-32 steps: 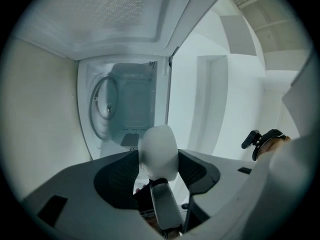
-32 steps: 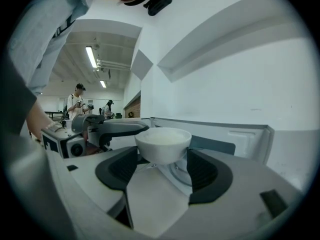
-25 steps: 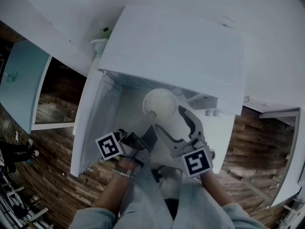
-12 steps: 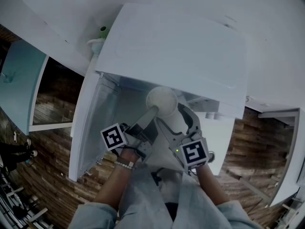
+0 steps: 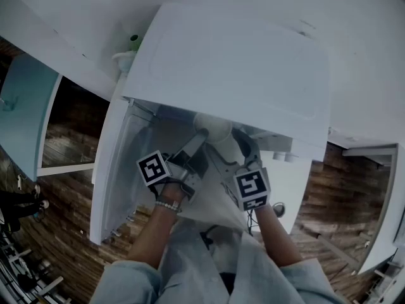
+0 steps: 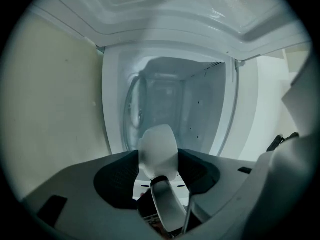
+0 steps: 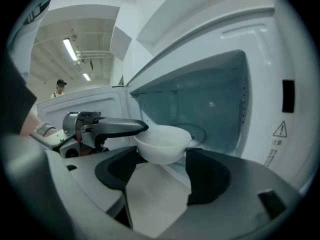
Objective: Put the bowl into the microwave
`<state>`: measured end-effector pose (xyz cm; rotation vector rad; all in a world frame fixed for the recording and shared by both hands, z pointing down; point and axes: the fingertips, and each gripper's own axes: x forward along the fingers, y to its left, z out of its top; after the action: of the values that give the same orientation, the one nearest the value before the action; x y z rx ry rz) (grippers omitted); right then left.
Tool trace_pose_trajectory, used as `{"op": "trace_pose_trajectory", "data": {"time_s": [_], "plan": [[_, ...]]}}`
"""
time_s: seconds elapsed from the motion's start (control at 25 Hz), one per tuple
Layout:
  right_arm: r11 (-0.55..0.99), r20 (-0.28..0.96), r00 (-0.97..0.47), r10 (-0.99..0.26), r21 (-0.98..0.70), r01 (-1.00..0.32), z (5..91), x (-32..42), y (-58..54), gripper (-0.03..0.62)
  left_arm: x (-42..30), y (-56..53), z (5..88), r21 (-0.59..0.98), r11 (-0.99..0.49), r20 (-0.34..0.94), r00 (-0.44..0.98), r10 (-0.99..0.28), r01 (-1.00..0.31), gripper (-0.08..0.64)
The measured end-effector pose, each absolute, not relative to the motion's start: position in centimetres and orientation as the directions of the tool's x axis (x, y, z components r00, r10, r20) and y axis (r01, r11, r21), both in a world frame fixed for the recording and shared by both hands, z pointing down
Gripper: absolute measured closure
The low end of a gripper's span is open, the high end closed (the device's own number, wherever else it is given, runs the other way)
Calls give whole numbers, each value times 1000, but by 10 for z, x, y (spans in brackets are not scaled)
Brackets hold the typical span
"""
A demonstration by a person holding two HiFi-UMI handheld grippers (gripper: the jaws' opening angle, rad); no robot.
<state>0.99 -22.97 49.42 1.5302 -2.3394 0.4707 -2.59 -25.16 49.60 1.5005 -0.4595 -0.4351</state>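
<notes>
The white bowl (image 5: 212, 126) is at the mouth of the open white microwave (image 5: 234, 62), partly hidden under its top edge. My left gripper (image 5: 196, 145) is shut on the bowl's left rim. In the left gripper view the bowl (image 6: 157, 149) stands edge-on in my left gripper (image 6: 159, 176), before the lit cavity (image 6: 170, 109). My right gripper (image 5: 234, 147) is open just behind the bowl. In the right gripper view the bowl (image 7: 162, 143) hangs just ahead of my right gripper (image 7: 160, 164), level, above the cavity floor and turntable (image 7: 197, 131).
The microwave door (image 5: 117, 163) swings open to the left. A green-topped item (image 5: 134, 40) stands by the microwave's back left corner. A teal cabinet door (image 5: 25, 106) is open further left, above the wooden floor (image 5: 69, 233). A person (image 7: 60, 86) stands far off.
Both grippers have pushed forward with the bowl, which has gone from in front of the opening to partly under the microwave's top edge.
</notes>
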Motion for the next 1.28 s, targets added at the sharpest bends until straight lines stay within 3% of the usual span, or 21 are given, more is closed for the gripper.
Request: {"op": "trace_pose_trajectory", "data": {"time_s": [1.28], "plan": [[325, 476, -301, -826, -35, -945, 513, 7, -289, 287, -49, -276, 508, 997, -17, 51, 818, -572, -74, 305]]}}
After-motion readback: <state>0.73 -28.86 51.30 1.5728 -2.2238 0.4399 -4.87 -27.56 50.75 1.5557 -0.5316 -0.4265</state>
